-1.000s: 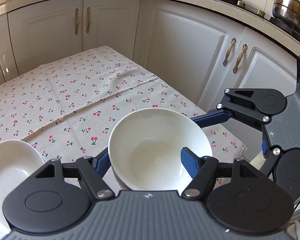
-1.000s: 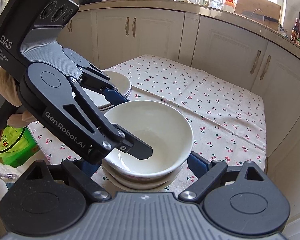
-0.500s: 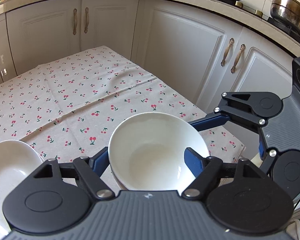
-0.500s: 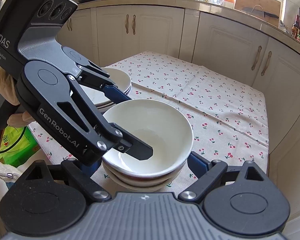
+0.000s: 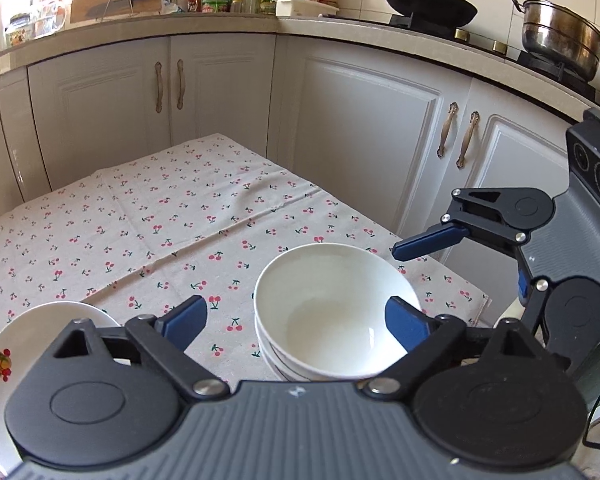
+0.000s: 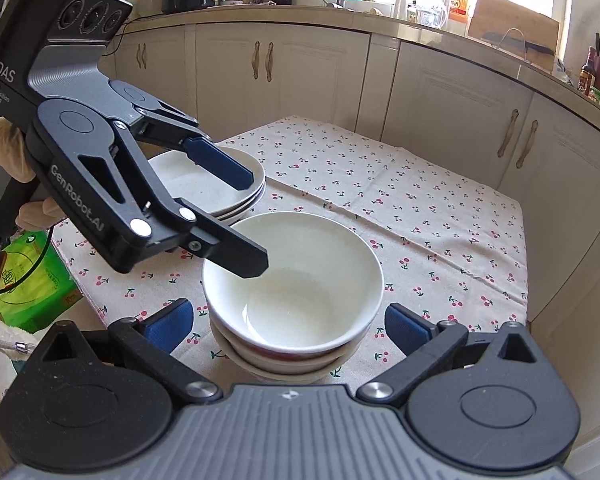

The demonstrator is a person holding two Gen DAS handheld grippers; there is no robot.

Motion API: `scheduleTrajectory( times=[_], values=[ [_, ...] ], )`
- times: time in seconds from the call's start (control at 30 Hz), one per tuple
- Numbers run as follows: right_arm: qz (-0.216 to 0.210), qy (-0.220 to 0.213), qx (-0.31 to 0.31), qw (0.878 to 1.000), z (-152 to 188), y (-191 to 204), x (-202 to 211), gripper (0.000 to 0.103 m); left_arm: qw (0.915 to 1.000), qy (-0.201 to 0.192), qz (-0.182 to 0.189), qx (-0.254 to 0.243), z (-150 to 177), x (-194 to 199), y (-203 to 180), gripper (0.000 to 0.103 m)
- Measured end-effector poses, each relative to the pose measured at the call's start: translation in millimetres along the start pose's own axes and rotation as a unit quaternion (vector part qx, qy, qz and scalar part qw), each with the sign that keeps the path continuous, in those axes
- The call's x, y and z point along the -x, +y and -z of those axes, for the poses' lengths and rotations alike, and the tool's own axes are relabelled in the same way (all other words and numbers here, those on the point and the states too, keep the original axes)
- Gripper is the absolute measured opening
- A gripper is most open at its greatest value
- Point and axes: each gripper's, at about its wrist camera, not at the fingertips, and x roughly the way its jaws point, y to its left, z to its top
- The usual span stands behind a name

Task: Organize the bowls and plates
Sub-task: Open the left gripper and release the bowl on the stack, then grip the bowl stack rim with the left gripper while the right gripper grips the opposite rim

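Two sets of tongs over a cherry-print cloth (image 5: 148,240) on the surface, both spread wide and gripping nothing. Left tongs (image 5: 296,322) just been opening up, blue pads now well clear of the bowl rim: one pad out to the left over bare cloth, the other down at the right edge of the top bowl (image 5: 332,308), can't tell if it brushes the rim. Right tongs (image 6: 286,322) likewise been easing to full spread, pads parked either side of the same bowl (image 6: 296,280) and not pressing on it.

Bowl sitting nested on a stack of bowls (image 6: 284,360), right between the right tongs' fingers and just ahead of them. From the right wrist view, one black finger of the left tongs (image 6: 244,220) hanging over the near-left part of the bowl rim, the other blue-padded one up over the stack of plates (image 6: 208,184). Plates just beyond and left of the bowls, beside them, not touching as far as visible. Fruit-print plate (image 5: 32,344) low at the left of the left tongs. Gloved hand (image 6: 4,152) on the left handle.
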Motion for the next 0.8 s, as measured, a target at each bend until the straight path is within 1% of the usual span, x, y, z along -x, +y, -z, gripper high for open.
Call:
scheduleTrajectory(
  times=[0.13, 0.37, 0.53, 0.67, 0.8],
  values=[
    [0.010, -0.001, 0.006, 1.000, 3, 6, 4, 0.103, 0.9997, -0.007, -0.005, -0.025, 9, 10, -3, 0.098],
    [0.018, -0.008, 0.007, 1.000, 13, 10, 9, 0.103, 0.9983, -0.001, -0.009, -0.057, 32, 15, -10, 0.099],
    [0.012, -0.004, 0.004, 1.000, 23, 10, 7, 0.103, 0.9978, 0.018, -0.008, -0.064, 46, 6, -10, 0.099],
    [0.013, 0.010, -0.004, 1.000, 35, 6, -4, 0.103, 0.9960, 0.037, -0.010, -0.080, 53, -8, -10, 0.099],
    [0.014, 0.020, -0.003, 1.000, 37, 1, -12, 0.103, 0.9946, 0.051, -0.001, -0.090, 56, -20, -9, 0.099]
  ],
)
